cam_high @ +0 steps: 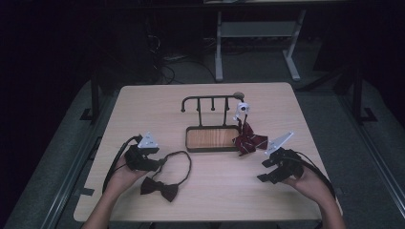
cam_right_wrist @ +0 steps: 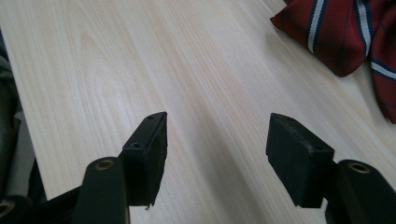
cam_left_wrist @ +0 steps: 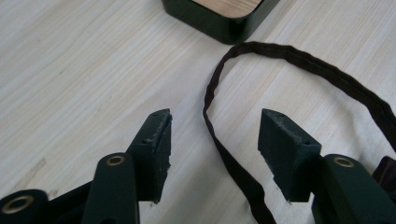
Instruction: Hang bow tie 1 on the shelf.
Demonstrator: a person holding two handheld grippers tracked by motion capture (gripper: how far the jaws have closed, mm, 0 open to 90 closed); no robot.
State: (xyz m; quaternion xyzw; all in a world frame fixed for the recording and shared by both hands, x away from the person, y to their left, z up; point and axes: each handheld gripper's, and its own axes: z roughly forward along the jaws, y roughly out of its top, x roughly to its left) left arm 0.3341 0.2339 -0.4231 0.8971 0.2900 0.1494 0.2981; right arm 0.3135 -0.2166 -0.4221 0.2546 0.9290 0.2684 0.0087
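Between my left gripper's [cam_left_wrist: 215, 140] parted fingers lies the dark-brown fabric bow-tie strap [cam_left_wrist: 219, 144], ungripped: limp, light, pinch here; right gripper [cam_right_wrist: 217, 154] gapes empty.

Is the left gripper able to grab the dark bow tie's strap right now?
Probably yes. The left gripper is open with the strap lying between its jaws on the table, nothing in the way.

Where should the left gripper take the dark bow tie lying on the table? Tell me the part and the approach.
Grip the thin neck strap from above. It lies flat between the open left gripper jaws, apart from the dark fabric bow tie knot, so closing there should pinch it.
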